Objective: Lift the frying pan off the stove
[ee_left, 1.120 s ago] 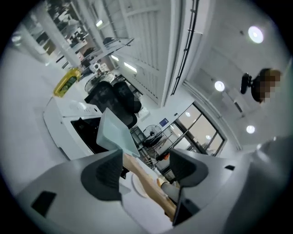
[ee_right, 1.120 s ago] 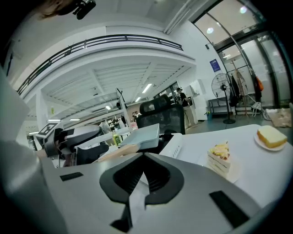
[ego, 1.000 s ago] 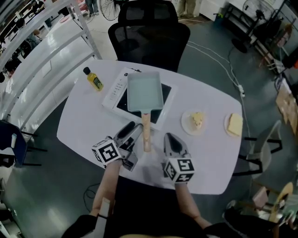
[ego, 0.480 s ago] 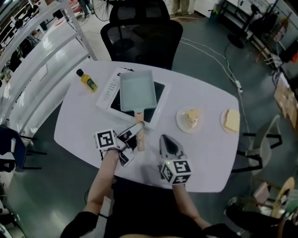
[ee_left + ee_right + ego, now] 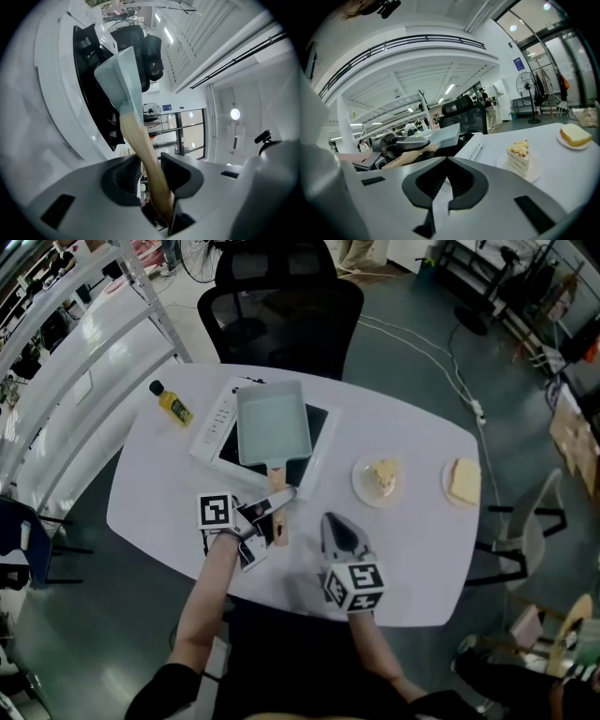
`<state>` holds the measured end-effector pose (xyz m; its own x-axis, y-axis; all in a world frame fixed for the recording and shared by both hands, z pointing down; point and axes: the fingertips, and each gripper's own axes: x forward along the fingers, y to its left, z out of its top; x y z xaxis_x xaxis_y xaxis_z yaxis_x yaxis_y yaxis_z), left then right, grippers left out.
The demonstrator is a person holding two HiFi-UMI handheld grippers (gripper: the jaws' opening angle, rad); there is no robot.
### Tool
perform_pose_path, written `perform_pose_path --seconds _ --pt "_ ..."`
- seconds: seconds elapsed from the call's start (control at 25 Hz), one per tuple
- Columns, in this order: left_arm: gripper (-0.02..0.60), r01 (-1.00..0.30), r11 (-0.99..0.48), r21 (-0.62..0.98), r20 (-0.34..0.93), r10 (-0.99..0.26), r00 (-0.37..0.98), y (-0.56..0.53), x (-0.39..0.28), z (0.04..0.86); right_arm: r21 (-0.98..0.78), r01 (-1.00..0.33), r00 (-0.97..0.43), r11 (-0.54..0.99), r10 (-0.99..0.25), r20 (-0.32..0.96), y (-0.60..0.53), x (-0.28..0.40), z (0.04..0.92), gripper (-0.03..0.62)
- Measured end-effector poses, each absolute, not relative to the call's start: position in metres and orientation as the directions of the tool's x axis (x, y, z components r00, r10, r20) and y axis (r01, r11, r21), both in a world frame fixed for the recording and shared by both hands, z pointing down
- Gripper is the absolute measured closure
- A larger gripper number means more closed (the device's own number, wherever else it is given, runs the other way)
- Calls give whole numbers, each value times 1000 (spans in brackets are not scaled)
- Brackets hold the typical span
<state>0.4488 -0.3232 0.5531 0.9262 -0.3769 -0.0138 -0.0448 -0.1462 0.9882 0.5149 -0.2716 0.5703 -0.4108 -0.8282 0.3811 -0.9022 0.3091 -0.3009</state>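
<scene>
Pan: frying pan (image 5: 273,424) rests on the stove (image 5: 214,420) by the table's (image 5: 422,549) far edge.
Left gripper (image 5: 275,505): fingers clamped on the wooden handle (image 5: 140,150), apparently set to lift.
Right gripper (image 5: 339,532): fingers together, empty, idle.

The frying pan (image 5: 273,423) is a pale blue-green rectangular pan with a light wooden handle (image 5: 278,521). It sits on the stove just ahead of the left gripper (image 5: 279,500), and its handle runs back between that gripper's jaws, which are clamped on it partway along. The stove (image 5: 215,424) is a flat white slab with a black glass top, lying under the pan just beyond that gripper's tips.
</scene>
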Motion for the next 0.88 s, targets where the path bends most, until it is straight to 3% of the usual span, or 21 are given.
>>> perform_pose_path --seconds 0.36,0.56,0.88 --pt "460 -123 -185 975 54 -340 939 -318 451 558 -283 -903 -417 324 -824 383 -271 512 572 589" --pt "456 -234 -241 942 152 -318 936 -321 446 568 -283 -903 -417 324 -823 387 -271 511 574 589" --pt "457 -179 -247 952 100 -301 948 -314 440 561 -271 -917 -382 292 -837 393 -269 513 570 589"
